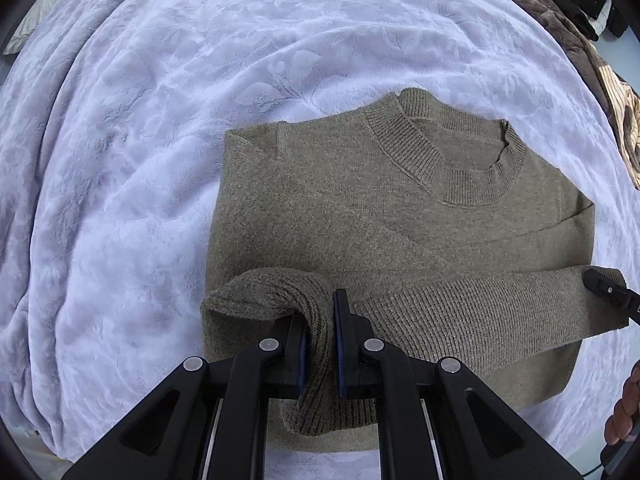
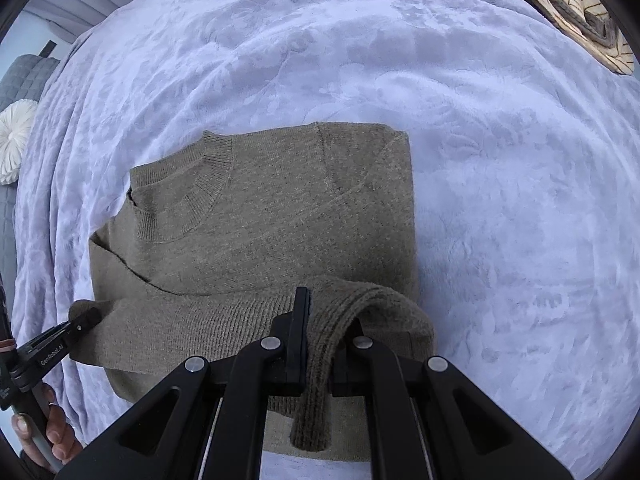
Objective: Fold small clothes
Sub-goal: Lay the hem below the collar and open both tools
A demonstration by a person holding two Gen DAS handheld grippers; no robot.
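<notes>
An olive sweater (image 1: pixel 360 208) lies mid-blanket (image 1: pixel 140 160), sleeves folded in. The left gripper (image 1: pixel 320 340) and right gripper (image 2: pixel 320 340) each clench a corner of its ribbed hem.

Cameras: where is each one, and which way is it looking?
Left wrist: on the left gripper, looking down at the sweater; the person's other hand shows.
Right wrist: on the right gripper, looking down too; a hand shows.
Both see the sweater on the blanket, its hem pinched in shut jaws.
</notes>
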